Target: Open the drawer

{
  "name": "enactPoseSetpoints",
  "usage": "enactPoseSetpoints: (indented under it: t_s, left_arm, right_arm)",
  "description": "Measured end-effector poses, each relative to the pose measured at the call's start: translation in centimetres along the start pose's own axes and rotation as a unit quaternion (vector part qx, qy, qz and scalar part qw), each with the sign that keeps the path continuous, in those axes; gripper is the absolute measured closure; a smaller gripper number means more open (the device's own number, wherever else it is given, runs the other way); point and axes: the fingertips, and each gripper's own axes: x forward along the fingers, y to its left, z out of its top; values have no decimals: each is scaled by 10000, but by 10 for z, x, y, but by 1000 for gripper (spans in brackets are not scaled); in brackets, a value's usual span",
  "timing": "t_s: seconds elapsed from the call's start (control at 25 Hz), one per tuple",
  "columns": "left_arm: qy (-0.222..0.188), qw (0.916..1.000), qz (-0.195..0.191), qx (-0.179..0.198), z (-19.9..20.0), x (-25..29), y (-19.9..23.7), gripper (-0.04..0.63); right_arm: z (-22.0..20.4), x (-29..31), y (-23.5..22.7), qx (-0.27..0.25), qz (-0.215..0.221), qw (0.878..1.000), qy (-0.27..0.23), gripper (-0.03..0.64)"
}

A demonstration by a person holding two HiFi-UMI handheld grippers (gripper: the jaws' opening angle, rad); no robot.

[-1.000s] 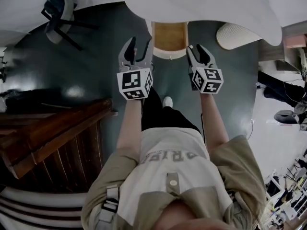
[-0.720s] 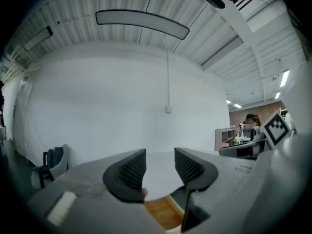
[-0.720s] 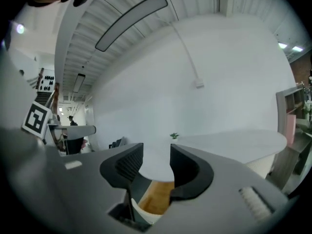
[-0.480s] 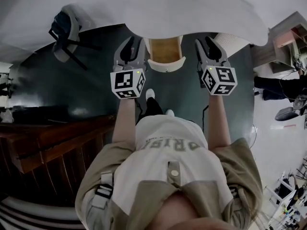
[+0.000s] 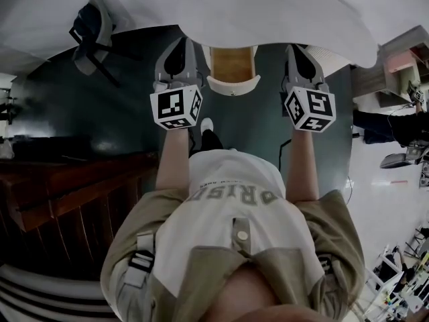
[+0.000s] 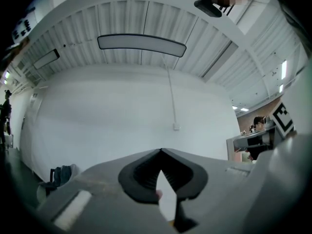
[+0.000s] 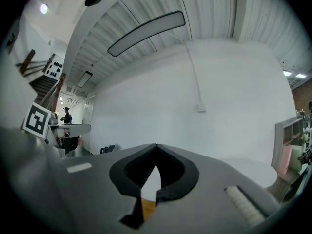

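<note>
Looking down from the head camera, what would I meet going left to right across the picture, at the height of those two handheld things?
From the left: chair → left tool, jaws just closed on nothing → drawer, wood-coloured inside → right tool, jaws also just closed on nothing.

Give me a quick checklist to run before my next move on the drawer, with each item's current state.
1. Left gripper empty: ok. Its jaws have just been closing, the tips meet, and nothing is between them.
2. Right gripper empty: ok. Its jaws have just been closing too, with nothing held.
3. Drawer out: ok, it seems. Its wooden inside shows past the white table edge.
4. Grippers clear of the drawer: ok. One stands on each side, and no contact shows.
5. Drawer fully extended: cannot tell. The table hides its back.
</note>
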Motion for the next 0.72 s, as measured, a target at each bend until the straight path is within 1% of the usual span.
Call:
enactPoseSetpoints:
  t_s: [0.2,0.48,0.6,0.72]
  left_arm:
    - [-50,10000,58,39,0,0,1,588]
    - [-19,10000,19,69,-3,4,-3,588]
    - [-20,9999,-28,95,-2,6,-4,588]
    - [-26,9999,-70,123,-1,8,-5,588]
  right_arm:
    - [3,4,3,-244,-36,9997,-36,613]
    - [0,5,-3,-109,-102,9999,-27,614]
    - [1,6,-2,-301,-196,9993,-37,617]
    - [2,6,1,-456,-186,9988,-73,617]
